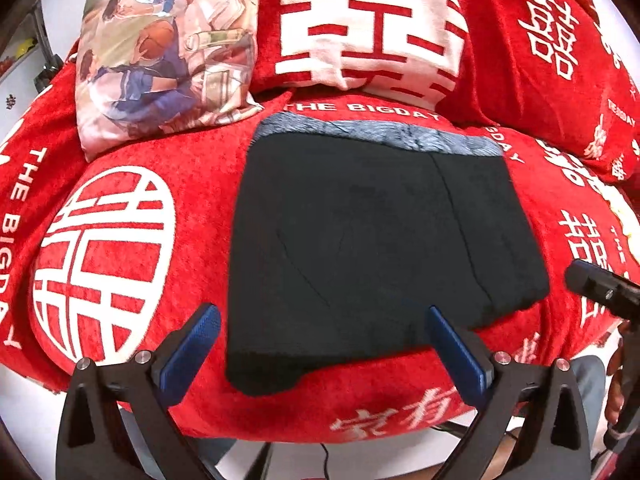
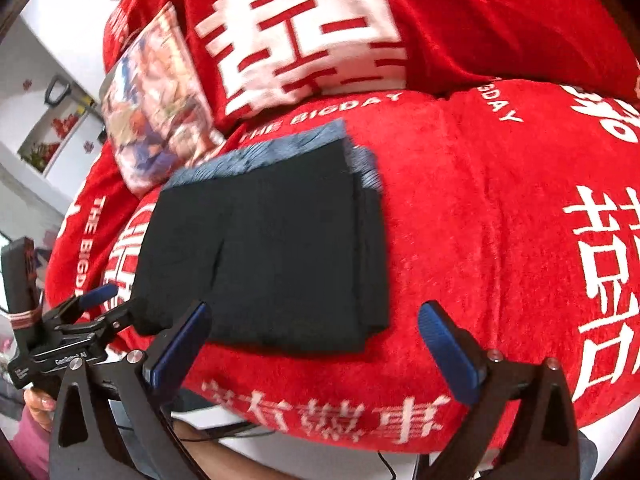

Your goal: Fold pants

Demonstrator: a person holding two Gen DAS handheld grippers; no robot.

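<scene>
The dark pants (image 1: pixel 380 240) lie folded into a compact rectangle on the red plush cover (image 1: pixel 168 152), grey-blue waistband at the far edge. My left gripper (image 1: pixel 320 314) hovers open above the pants' near edge; its blue pads (image 1: pixel 204 328) touch nothing. In the right wrist view the pants (image 2: pixel 272 260) sit left of centre, layered edges on their right side. My right gripper (image 2: pixel 315 312) hangs open over the near right corner, nothing between its fingers. The left gripper (image 2: pixel 120 304) appears at the pants' left corner, and part of the right gripper (image 1: pixel 600 288) shows beside the pants' right edge.
A cartoon-print pillow (image 1: pixel 160 52) and a red pillow with a large white character (image 1: pixel 360 28) lean behind the pants. Another red cushion (image 1: pixel 560 60) fills the far right. The cover's front edge (image 2: pixel 320 420) drops off near the grippers. A person's hand (image 2: pixel 38 404) holds the left gripper.
</scene>
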